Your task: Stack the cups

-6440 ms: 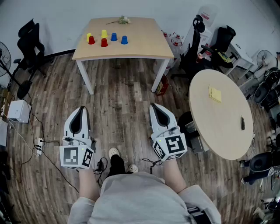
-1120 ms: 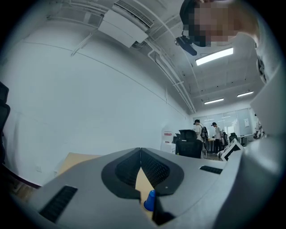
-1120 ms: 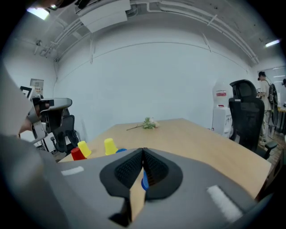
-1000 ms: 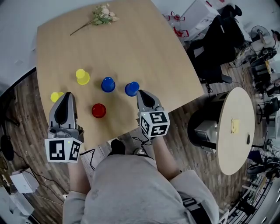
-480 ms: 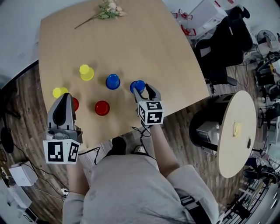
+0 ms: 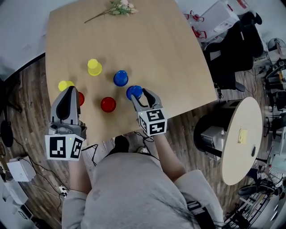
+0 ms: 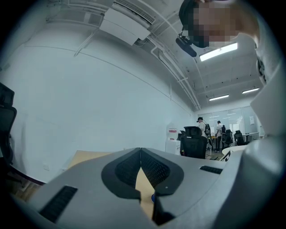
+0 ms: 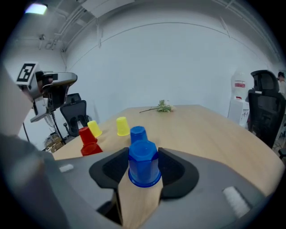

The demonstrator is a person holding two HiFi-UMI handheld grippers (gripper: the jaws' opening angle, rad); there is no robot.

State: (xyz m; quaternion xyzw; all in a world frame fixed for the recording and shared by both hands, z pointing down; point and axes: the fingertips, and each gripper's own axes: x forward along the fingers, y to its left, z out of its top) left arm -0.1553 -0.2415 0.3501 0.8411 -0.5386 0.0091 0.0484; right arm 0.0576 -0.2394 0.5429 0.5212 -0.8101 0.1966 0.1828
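The desk's (image 6: 170, 49) near edge runs beneath both of my grippers. Beyond the jaws, open wood stretches to a flower sprig (image 6: 117, 8) at the far edge, and more open wood lies right of the right jaws.

My left gripper (image 6: 69, 91) has its jaws closed on nothing. It hides part of a half-hidden red cup (image 6: 81, 98) just right of its tips, and a yellow cup (image 6: 65, 85) peeks out at their left.

My right gripper (image 6: 139, 95) has its jaws spread, and they have just been closing a little. The nearest blue cup (image 8: 143, 163) stands mouth down on the desk between them, faceted and glossy. The pads sit close at each side, but I cannot see them pressing it.

Just beyond those jaws stands a second blue cup (image 6: 120, 78). To their left is a low red cup (image 6: 108, 104), and farther off a second yellow cup (image 6: 94, 67).
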